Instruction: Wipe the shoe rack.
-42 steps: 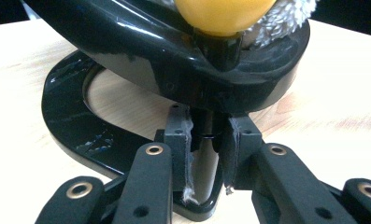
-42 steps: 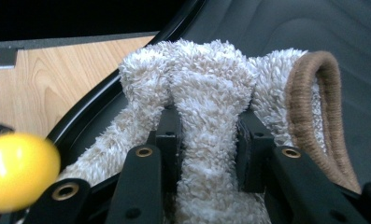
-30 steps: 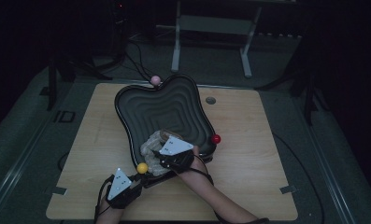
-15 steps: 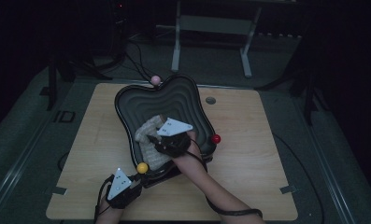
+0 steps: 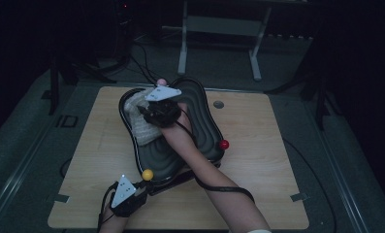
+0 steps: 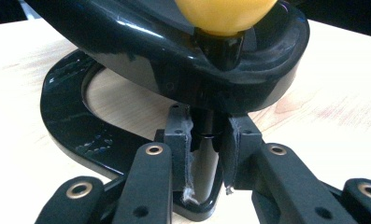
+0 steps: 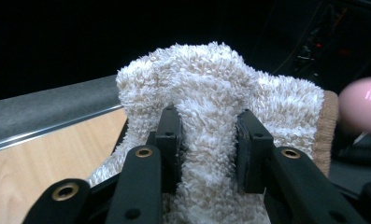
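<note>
one fluffy cloth [image 7: 211, 121] pinched in right jaws [image 7: 210, 154]; left jaws [image 6: 206, 158] clamp the one black tray's [image 5: 200, 121] stem [image 6: 205, 154]

Right tool [image 5: 149, 110] gripping a pale towel [image 5: 142, 127] over a black tray [image 5: 205, 127], left tool [image 5: 140, 188] apparently at its base, wooden desk [image 5: 258, 160]

bare tabletop [image 5: 258, 121] right of the tray [image 5: 200, 131], red knob [image 5: 223, 144] (tray's edge) intruding

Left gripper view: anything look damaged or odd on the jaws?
Yes. The pads are frayed, with pale fibres hanging from their lower edges. They clamp the black stem under the glossy black tray. Nothing looks spilled.
</note>
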{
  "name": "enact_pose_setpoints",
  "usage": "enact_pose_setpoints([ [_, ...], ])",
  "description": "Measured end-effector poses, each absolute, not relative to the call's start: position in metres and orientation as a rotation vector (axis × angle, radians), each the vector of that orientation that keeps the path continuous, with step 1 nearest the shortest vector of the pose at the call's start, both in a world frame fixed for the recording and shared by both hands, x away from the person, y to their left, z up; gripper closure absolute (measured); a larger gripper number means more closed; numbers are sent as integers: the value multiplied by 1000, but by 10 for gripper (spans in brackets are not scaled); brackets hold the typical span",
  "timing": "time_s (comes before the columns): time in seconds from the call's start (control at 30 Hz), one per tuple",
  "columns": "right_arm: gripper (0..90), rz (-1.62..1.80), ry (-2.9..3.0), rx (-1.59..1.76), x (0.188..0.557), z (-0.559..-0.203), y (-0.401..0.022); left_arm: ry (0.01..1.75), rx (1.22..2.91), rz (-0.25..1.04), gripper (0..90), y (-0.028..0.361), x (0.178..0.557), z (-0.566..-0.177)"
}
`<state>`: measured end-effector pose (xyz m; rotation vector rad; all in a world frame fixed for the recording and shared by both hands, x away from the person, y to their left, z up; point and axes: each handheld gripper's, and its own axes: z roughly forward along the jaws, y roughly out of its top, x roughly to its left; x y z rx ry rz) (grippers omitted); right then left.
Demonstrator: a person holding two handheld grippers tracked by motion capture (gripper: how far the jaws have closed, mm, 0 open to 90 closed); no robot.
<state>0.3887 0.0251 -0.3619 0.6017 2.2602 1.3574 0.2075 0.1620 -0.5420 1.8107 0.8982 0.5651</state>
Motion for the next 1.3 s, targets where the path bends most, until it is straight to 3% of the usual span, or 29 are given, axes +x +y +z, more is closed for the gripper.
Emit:
enact_pose_setpoints([
  [0.47, 664, 1228, 2238, 648, 428, -360, 56, 902, 1807, 559, 743, 163, 207, -542],
  [1.3, 666, 1252, 2309, 538, 392, -391, 47, 904, 1809, 562, 743, 163, 207, -542],
])
